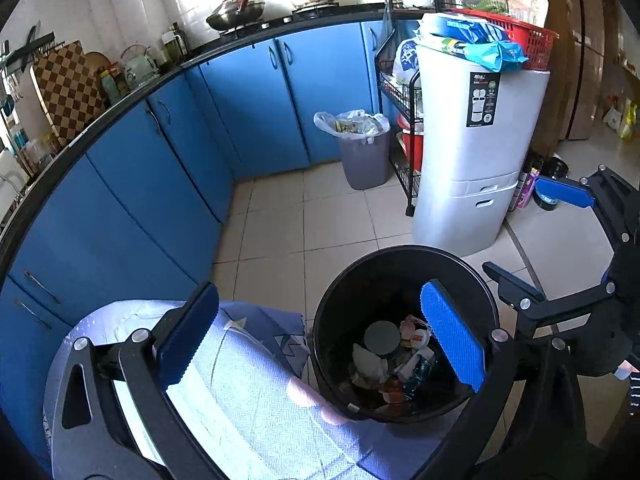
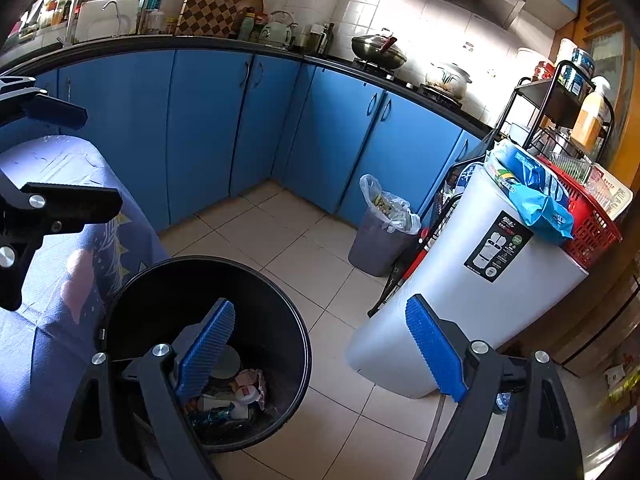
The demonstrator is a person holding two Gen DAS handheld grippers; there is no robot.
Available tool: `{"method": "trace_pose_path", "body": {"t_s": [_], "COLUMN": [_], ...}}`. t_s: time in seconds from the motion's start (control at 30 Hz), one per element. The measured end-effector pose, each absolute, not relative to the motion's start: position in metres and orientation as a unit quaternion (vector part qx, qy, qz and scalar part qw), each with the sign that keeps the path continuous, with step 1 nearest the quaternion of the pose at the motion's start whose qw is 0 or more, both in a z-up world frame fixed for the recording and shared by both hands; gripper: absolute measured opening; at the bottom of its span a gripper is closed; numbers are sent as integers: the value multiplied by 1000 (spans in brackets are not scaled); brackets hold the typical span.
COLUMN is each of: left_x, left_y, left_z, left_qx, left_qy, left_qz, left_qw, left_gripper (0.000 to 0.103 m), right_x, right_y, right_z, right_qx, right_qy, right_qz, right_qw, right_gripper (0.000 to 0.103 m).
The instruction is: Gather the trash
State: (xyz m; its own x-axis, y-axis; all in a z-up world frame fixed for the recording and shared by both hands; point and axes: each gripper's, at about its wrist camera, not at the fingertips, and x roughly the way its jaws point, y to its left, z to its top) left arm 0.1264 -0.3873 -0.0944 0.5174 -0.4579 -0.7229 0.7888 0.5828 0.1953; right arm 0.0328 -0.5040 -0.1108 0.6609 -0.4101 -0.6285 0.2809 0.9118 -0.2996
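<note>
Black plastic, the bin [image 1: 404,332] sits on floor tiles beside the table, its trash [image 1: 394,364] light, crumpled and soft, best pinched by a wrapper's edge, as I hold both grippers [image 1: 320,344] [image 2: 320,360] wide, empty.

- We see the trash bin [image 1: 404,280] on the floor [image 1: 280,232], just right of a cloth-covered table [image 1: 248,400], with mixed trash [image 1: 396,360] inside.
- Behind it, a bag-lined bin [image 1: 366,156] stands before the cabinets [image 1: 248,100].
- Right of that, a wire rack [image 1: 404,92], then a white appliance [image 1: 476,152] bearing a basket [image 1: 532,40].
</note>
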Motion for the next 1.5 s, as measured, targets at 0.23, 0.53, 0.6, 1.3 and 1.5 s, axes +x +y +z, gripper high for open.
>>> {"method": "trace_pose_path", "body": {"t_s": [0.23,0.53,0.6,1.3,1.5], "left_x": [118,116,116,109,107], "left_y": [-386,-387,-387,-386,-385], "left_z": [-97,-97,-97,-94,-93], "left_qx": [277,279,279,279,279], "left_qy": [298,300,300,295,293], "left_qz": [-364,-372,-371,-379,-382], "left_qw": [838,833,833,832,831], "left_gripper": [100,100,100,100,100], "right_x": [30,31,31,31,31], "right_y": [-503,-500,-500,-500,-500], "right_z": [-111,-110,-110,-108,-108], "right_qx": [-85,-89,-89,-89,-89], "right_qy": [366,366,366,365,365], "right_qz": [-190,-187,-188,-187,-187], "right_qw": [907,907,907,908,908], "right_gripper": [85,85,85,85,85]}}
